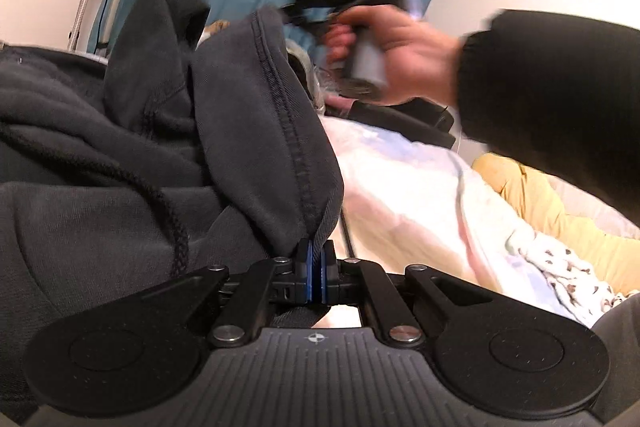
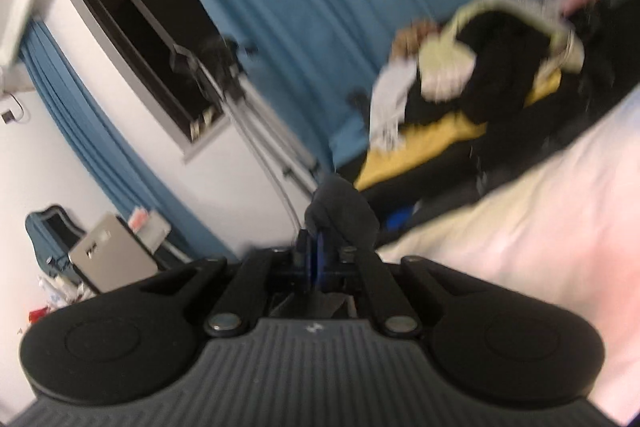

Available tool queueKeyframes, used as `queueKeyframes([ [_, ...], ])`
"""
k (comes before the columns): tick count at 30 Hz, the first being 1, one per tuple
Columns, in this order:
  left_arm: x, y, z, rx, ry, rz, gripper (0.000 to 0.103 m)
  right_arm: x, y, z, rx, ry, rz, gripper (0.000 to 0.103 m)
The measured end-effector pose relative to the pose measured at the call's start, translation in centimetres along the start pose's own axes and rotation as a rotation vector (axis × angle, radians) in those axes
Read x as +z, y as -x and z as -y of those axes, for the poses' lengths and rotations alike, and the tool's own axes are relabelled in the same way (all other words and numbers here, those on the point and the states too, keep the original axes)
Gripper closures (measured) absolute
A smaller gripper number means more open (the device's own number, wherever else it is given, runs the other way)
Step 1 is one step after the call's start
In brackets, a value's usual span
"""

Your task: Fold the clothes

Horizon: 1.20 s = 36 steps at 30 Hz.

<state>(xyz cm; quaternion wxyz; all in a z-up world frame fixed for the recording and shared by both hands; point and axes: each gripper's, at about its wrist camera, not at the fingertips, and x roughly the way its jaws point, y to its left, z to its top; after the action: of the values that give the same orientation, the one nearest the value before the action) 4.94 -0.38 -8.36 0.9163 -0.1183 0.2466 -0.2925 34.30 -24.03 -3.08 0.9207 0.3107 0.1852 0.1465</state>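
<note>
Dark grey fleece, the hoodie (image 1: 168,131), hung above the bed (image 1: 420,187), its hem clamped in the left gripper (image 1: 316,259) fingers, another edge pinched by the right gripper (image 2: 314,247). Spreading it flat probably came next.

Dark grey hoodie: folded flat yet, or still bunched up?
Bunched, not folded. The dark grey hoodie hangs in rumpled heaps, its stitched edge pinched in the shut left gripper, another part lifted by the right gripper.
</note>
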Motion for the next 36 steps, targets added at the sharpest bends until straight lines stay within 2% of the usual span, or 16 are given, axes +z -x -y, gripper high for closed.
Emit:
queueKeyframes([
  [3,0.2,1.2,1.1,-0.007,-0.036,0.025,0.098,1.7,6.9,0.8,-0.028,0.010,0.108,0.100],
  [6,0.0,2.5,2.4,-0.023,-0.070,0.025,0.098,2.7,15.9,2.9,-0.074,-0.074,0.265,0.100],
  [9,-0.3,3.4,3.7,-0.038,-0.098,0.002,0.098,1.7,24.9,6.4,-0.220,-0.165,0.376,0.099],
  [12,-0.7,4.0,4.8,-0.025,-0.118,-0.039,0.098,-1.1,31.6,11.8,-0.360,-0.330,0.414,0.099],
  [15,-0.9,3.7,5.5,0.012,-0.096,-0.094,0.094,-4.4,34.7,17.4,-0.456,-0.542,0.287,0.099],
  [18,-0.7,3.0,5.3,0.045,-0.056,-0.159,0.088,-6.4,34.8,20.4,-0.515,-0.641,0.149,0.098],
  [20,-0.6,3.3,4.9,0.077,-0.022,-0.187,0.067,-6.6,35.0,20.8,-0.510,-0.670,0.152,0.095],
  [21,-0.4,3.8,4.6,0.090,0.001,-0.187,0.046,-6.7,35.0,21.0,-0.507,-0.684,0.155,0.093],
  [22,-0.1,4.7,4.3,0.100,0.031,-0.171,0.035,-6.8,35.1,21.2,-0.505,-0.698,0.157,0.089],
  [23,0.2,5.9,3.9,0.107,0.067,-0.150,0.032,-6.9,35.2,21.4,-0.502,-0.713,0.160,0.086],
  [25,1.4,8.4,2.5,0.124,0.156,-0.100,0.021,-7.6,34.8,21.2,-0.519,-0.724,0.125,0.068],
  [27,2.5,11.4,0.0,0.196,0.285,-0.039,0.017,-8.2,34.7,21.4,-0.538,-0.746,0.101,0.059],
  [30,3.3,16.4,-4.9,0.367,0.517,0.034,0.015,-9.2,35.1,22.0,-0.554,-0.799,0.093,0.053],
  [33,2.8,21.6,-10.4,0.550,0.767,0.160,0.015,-9.5,35.4,22.0,-0.535,-0.831,0.094,0.046],
  [36,1.1,26.1,-14.7,0.720,1.011,0.312,0.015,-9.2,35.5,21.1,-0.547,-0.804,0.083,0.046],
])
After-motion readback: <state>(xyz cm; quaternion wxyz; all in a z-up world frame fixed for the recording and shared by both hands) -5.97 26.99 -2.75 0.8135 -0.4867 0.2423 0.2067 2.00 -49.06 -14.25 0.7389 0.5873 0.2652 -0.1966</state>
